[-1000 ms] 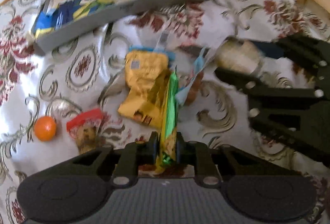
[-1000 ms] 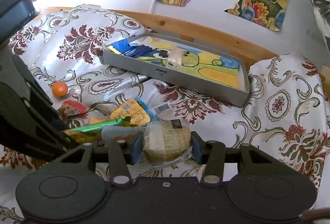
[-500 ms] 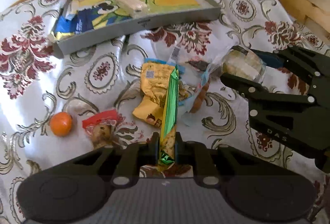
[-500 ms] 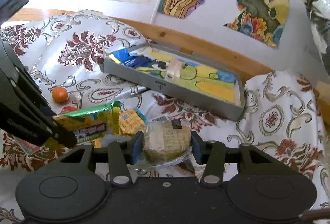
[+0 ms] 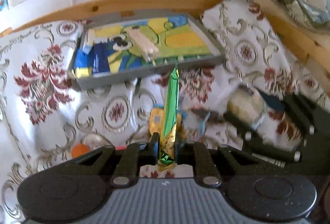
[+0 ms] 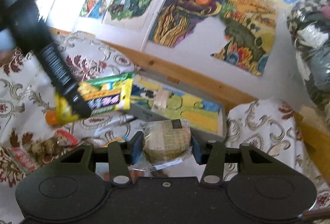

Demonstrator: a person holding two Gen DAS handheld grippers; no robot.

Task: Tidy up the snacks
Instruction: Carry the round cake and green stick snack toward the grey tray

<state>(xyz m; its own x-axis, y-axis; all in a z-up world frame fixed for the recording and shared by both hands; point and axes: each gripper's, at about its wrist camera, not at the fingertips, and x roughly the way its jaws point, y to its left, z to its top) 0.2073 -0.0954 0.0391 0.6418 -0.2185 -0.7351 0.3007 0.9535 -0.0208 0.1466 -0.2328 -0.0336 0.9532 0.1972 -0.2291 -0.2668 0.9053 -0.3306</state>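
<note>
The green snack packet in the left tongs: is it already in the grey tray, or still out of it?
Out. The green snack packet is clamped in the left tongs, raised above the patterned cloth, short of the grey tray.

A glossy green foil snack wrapper (image 5: pixel 170 106) crosses the frame's middle, the clear, crinkled plastic around a cracker pack (image 6: pixel 167 142) shines low at centre, and behind them — matt grey tray (image 5: pixel 115 79), satiny patterned cloth (image 5: pixel 41 83), bare knotty wood rail (image 5: pixel 127 5) at the top.
</note>
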